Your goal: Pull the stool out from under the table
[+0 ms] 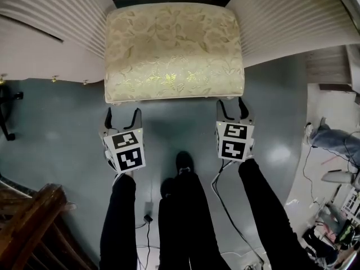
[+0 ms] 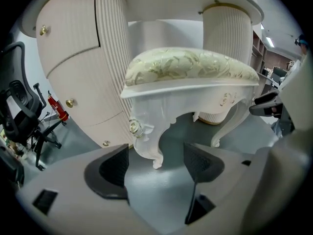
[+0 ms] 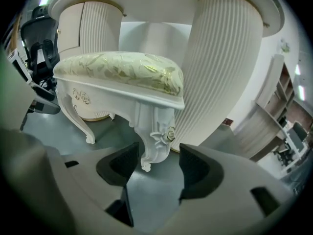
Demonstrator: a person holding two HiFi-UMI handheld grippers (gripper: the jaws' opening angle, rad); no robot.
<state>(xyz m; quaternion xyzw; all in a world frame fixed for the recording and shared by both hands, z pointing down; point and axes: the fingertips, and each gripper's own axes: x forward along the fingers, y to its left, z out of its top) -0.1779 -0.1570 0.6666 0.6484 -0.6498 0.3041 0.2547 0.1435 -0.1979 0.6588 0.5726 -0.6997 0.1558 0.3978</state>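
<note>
Both grippers stand wide open and hold nothing. Nearest, the left gripper (image 1: pixel 122 117) faces the front left leg (image 2: pixel 146 141) of the stool (image 1: pixel 174 52), and the right gripper (image 1: pixel 231 109) faces the front right leg (image 3: pixel 152 141). Each leg stands just beyond the jaw tips, pads clear of it. Stool is upright on the floor (image 1: pixel 56 145), long axis running left to right, one long side facing the person. Ribbed pedestals (image 1: pixel 62 16) of the table flank its far part on both sides.
</note>
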